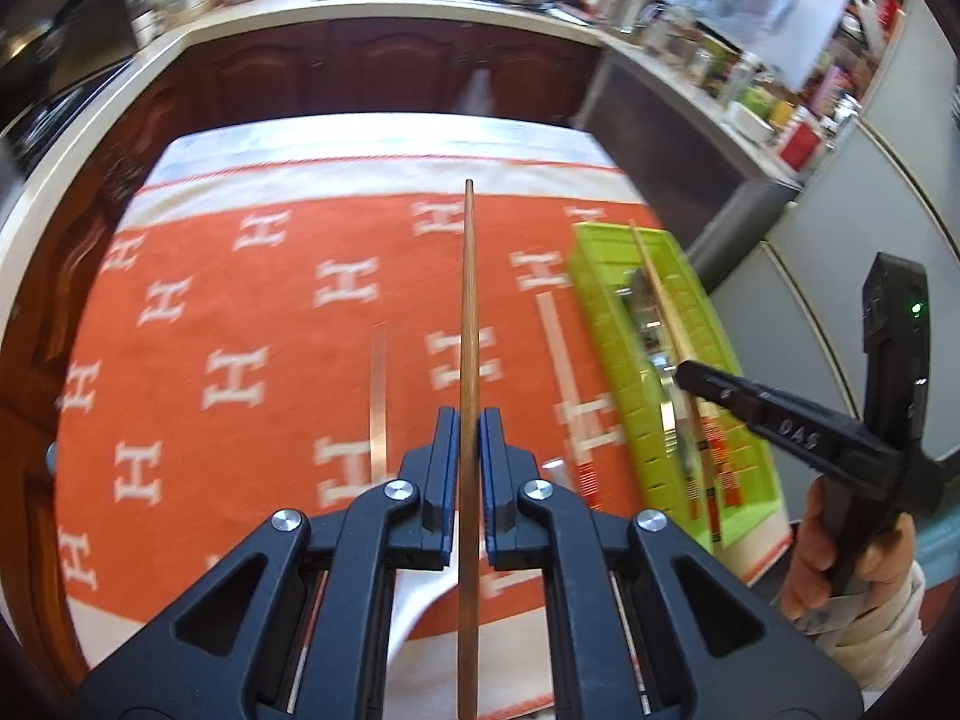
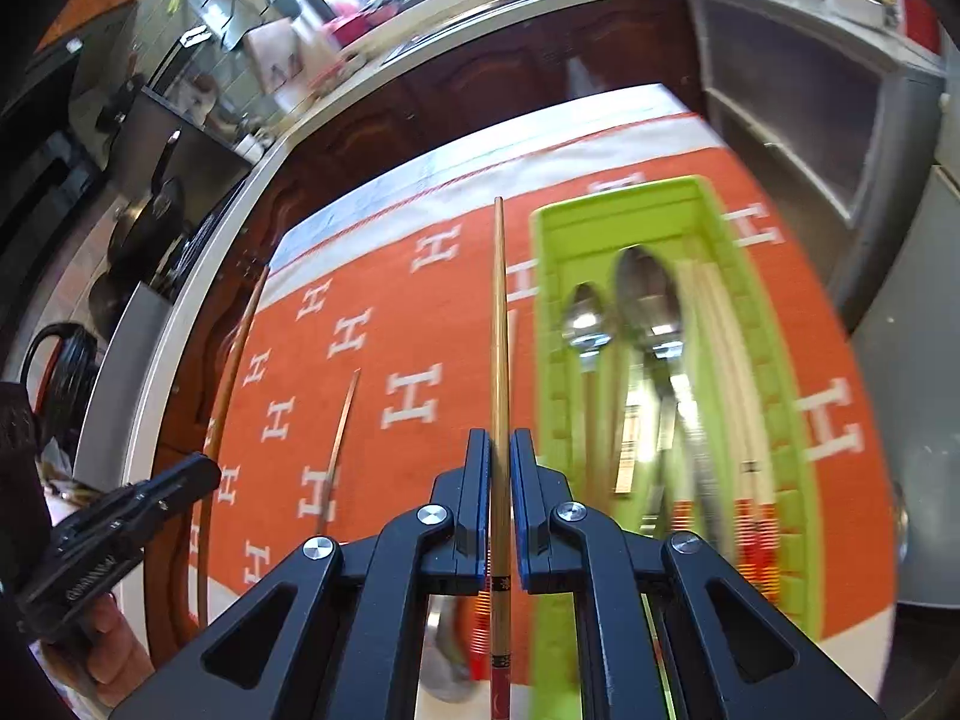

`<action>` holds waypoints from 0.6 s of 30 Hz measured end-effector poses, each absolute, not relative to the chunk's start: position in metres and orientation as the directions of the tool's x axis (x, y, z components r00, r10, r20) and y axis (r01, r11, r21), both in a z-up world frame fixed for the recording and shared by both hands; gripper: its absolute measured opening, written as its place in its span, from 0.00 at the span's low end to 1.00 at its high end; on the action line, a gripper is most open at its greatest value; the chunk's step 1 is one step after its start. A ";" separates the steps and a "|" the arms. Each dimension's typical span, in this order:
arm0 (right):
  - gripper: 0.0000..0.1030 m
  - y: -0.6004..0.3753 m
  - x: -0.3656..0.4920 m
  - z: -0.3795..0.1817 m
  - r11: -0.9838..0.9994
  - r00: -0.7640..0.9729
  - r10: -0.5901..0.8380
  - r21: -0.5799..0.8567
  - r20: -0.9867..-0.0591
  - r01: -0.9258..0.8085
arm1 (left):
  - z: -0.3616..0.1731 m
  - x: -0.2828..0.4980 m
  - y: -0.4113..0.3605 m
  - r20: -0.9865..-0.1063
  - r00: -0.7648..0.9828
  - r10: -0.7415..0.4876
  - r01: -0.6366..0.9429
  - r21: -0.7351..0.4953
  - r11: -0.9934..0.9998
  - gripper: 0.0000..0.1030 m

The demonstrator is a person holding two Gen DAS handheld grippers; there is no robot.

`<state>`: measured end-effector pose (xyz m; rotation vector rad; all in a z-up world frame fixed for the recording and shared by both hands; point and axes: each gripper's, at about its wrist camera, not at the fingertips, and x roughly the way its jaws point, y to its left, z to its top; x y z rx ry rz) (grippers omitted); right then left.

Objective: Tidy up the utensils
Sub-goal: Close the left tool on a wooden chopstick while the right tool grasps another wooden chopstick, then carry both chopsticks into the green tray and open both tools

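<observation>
2 tools clamped, left tool (image 1: 468,429) on brown chopstick (image 1: 468,312), right tool (image 2: 500,450) on tan chopstick (image 2: 499,324)

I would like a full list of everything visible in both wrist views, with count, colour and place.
Cloth: one, orange with white H letters, covering the table.
Tray: one, lime green, on the cloth at its right side.
Spoons: two, silver, lying inside the tray.
Pale chopsticks: count unclear, in the tray beside the spoons.
Brown chopstick: one, clamped in the left tool.
Golden chopstick: one, red patterned end, clamped in the right tool.
Loose chopstick: one, metallic, on the cloth, left of the golden one.
Counter: pale top, dark wooden cabinets, cluttered, blurred.
Left tool: black, blue pads, shut.
Right tool: black, blue pads, shut.
Hands: two, each holding a tool.
</observation>
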<state>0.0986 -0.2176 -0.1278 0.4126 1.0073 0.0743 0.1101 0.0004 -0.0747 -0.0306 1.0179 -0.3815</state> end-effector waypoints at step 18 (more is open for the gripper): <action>0.06 -0.290 0.077 -0.133 0.953 0.536 0.059 0.207 -0.842 0.219 | -0.106 0.139 -0.147 -0.866 0.288 -0.408 0.389 -0.284 0.877 0.04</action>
